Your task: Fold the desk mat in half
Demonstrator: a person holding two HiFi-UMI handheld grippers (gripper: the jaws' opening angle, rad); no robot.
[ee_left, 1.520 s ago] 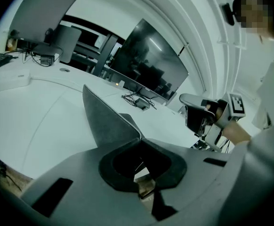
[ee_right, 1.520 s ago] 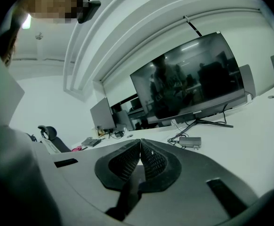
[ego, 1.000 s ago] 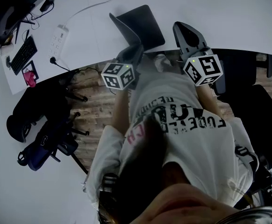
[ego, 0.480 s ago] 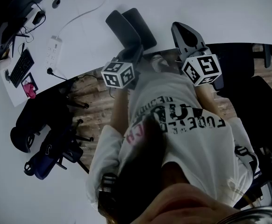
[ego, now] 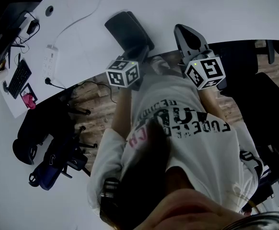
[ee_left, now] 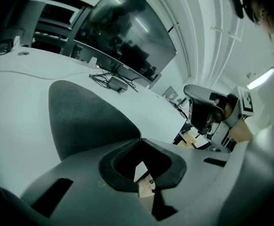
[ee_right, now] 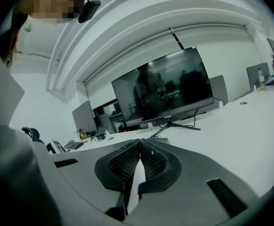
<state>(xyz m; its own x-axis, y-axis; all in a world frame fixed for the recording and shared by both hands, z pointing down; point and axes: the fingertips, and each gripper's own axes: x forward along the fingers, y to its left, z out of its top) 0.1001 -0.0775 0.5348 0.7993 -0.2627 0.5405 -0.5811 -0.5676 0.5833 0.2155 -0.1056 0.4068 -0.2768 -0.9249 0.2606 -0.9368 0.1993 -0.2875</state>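
Head view: the desk mat [ego: 125, 27] looks folded over on the table [ego: 216, 13], with its near edge at the left claw [ego: 138, 49].

Left gripper view: that claw is pinched on the mat's corner. So thin a hold could slip and let the flap spring open.

Right gripper view: the right claw [ee_right: 140, 141] is closed on nothing, so it is not steadying the fold.

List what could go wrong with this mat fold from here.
1. Only the left gripper pinches the dark grey desk mat, at one spot; the right gripper is shut and empty, so the fold may skew.
2. The mat sits near the front edge of the white desk and could slide off.
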